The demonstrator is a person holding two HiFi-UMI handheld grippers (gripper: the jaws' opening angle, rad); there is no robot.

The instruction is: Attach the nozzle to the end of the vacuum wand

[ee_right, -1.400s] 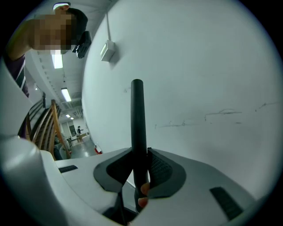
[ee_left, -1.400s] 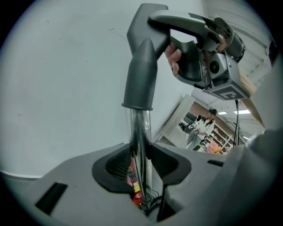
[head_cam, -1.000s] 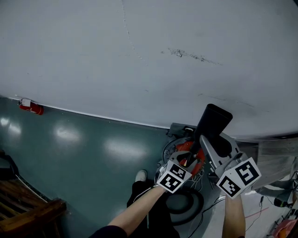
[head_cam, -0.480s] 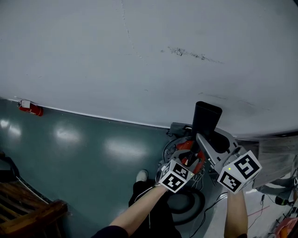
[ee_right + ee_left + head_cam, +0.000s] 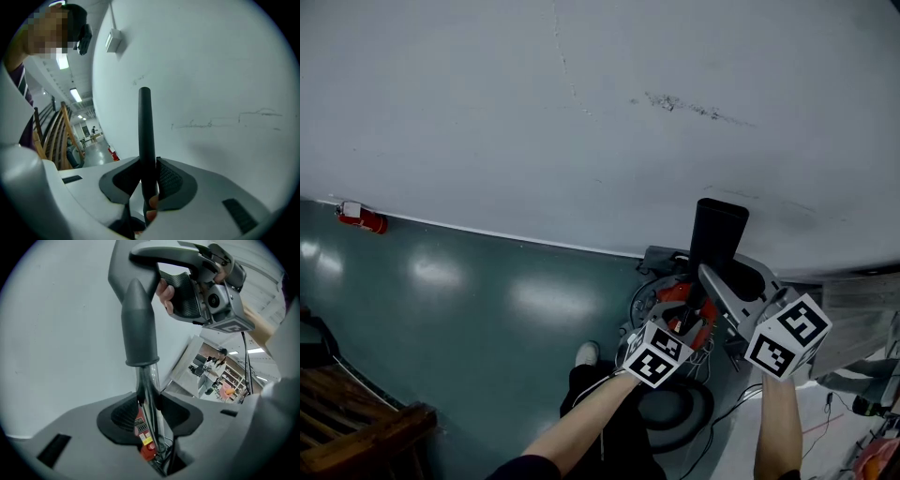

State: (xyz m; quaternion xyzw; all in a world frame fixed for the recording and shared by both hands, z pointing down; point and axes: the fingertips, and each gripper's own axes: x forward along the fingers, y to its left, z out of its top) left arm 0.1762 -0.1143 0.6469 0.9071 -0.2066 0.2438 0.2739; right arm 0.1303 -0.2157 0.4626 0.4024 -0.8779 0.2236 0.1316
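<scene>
The black nozzle [image 5: 717, 234] stands nearly upright in front of the white wall, and my right gripper [image 5: 729, 281] is shut on its lower part. In the right gripper view the nozzle [image 5: 146, 136] is a thin dark bar rising between the pads of that gripper [image 5: 147, 174]. My left gripper [image 5: 686, 317] is shut on the chrome vacuum wand [image 5: 149, 394], just below the right one. In the left gripper view the nozzle's grey round base [image 5: 139, 324] sits round the tube's top end, above the left gripper [image 5: 149, 401]. A red vacuum part [image 5: 146, 446] shows under the jaws.
The red and black vacuum body [image 5: 680, 298] and a coiled black hose [image 5: 675, 408] lie on the green floor under my arms. A red fire extinguisher [image 5: 362, 217] lies at the wall's foot on the left. A wooden bench [image 5: 356, 427] stands bottom left. Cables [image 5: 825, 422] trail on the right.
The nozzle has swung from leaning right to nearly upright and shifted slightly left. The right gripper's marker cube has turned a little. The left gripper has stayed in place.
</scene>
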